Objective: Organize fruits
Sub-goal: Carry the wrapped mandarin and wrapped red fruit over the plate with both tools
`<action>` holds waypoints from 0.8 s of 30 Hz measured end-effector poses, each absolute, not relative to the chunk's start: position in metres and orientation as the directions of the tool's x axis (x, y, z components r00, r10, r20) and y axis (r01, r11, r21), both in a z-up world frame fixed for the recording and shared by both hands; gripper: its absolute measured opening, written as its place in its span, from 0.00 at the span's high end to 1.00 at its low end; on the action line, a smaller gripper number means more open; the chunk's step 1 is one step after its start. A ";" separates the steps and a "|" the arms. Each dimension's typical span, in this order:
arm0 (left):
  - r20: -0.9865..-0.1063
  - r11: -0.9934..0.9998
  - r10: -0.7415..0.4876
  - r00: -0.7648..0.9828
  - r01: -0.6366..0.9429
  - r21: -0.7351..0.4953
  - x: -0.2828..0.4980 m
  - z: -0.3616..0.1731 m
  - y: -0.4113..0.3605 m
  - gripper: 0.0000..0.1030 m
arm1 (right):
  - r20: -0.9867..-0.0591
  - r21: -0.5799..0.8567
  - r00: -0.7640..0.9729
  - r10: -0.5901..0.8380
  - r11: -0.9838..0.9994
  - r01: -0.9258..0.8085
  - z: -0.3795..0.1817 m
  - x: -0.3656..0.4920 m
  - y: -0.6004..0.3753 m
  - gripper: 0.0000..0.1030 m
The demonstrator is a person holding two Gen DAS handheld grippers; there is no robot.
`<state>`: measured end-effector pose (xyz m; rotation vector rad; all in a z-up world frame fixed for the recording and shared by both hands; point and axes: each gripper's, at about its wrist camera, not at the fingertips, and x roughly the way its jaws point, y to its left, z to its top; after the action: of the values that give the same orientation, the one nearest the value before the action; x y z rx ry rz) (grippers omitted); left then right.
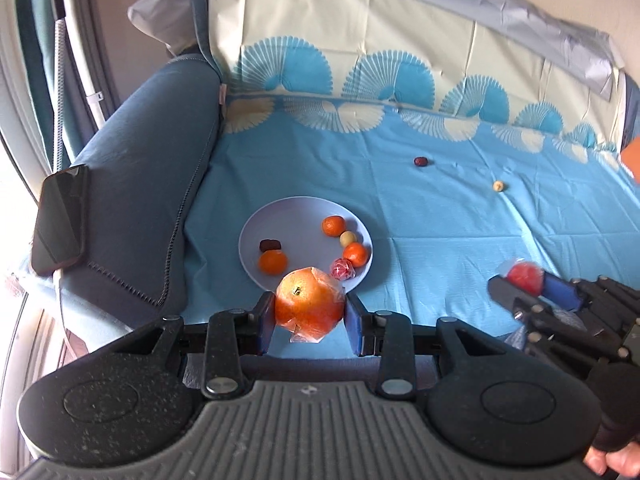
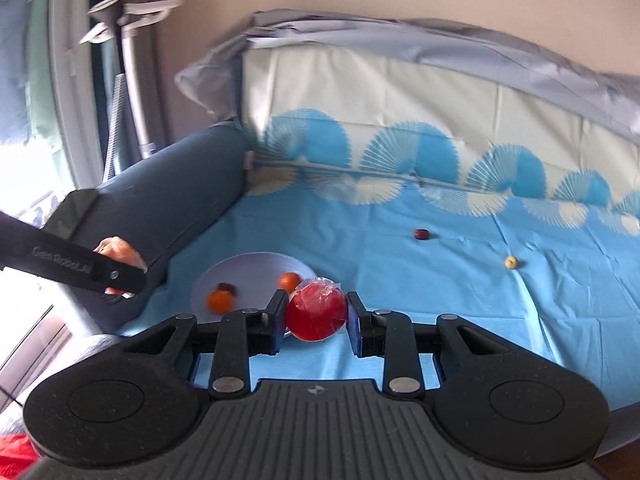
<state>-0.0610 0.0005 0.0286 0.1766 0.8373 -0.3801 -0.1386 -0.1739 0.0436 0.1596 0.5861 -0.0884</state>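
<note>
My left gripper (image 1: pixel 310 312) is shut on a large orange (image 1: pixel 310 304) wrapped in clear plastic, held just in front of the near rim of a pale purple plate (image 1: pixel 296 224). The plate holds three small oranges, a dark date, a pale round fruit and a red-white wrapped ball. My right gripper (image 2: pixel 316 314) is shut on a red wrapped fruit (image 2: pixel 316 311), held above the blue cloth to the right of the plate (image 2: pixel 248 268). The right gripper also shows in the left wrist view (image 1: pixel 524 284). A dark date (image 1: pixel 421 161) and a pale round fruit (image 1: pixel 498 186) lie loose on the cloth farther back.
The blue patterned cloth (image 1: pixel 440 220) covers a sofa seat and backrest. A dark blue armrest (image 1: pixel 152 184) stands left of the plate, with a black phone (image 1: pixel 60 220) lying on it. An orange object (image 1: pixel 632 156) shows at the right edge.
</note>
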 end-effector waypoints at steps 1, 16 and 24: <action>-0.748 0.919 -0.263 0.610 0.395 -0.001 -0.066 0.029 0.004 0.61 | -0.555 0.118 0.831 -0.031 0.986 0.115 0.045 -0.143 -0.169 0.69; -0.712 0.926 -0.295 0.637 0.375 -0.048 -0.087 0.035 0.030 0.61 | -0.524 0.067 0.850 -0.046 0.993 0.095 0.063 -0.168 -0.146 0.69; -0.713 0.927 -0.299 0.634 0.369 -0.061 -0.083 0.033 0.032 0.61 | -0.533 0.059 0.845 -0.048 0.994 0.094 0.062 -0.165 -0.144 0.69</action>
<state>-0.0827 0.0320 0.0328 0.0941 0.7974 -0.3826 -0.1654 -0.1437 0.0615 0.0839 0.5599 -0.0753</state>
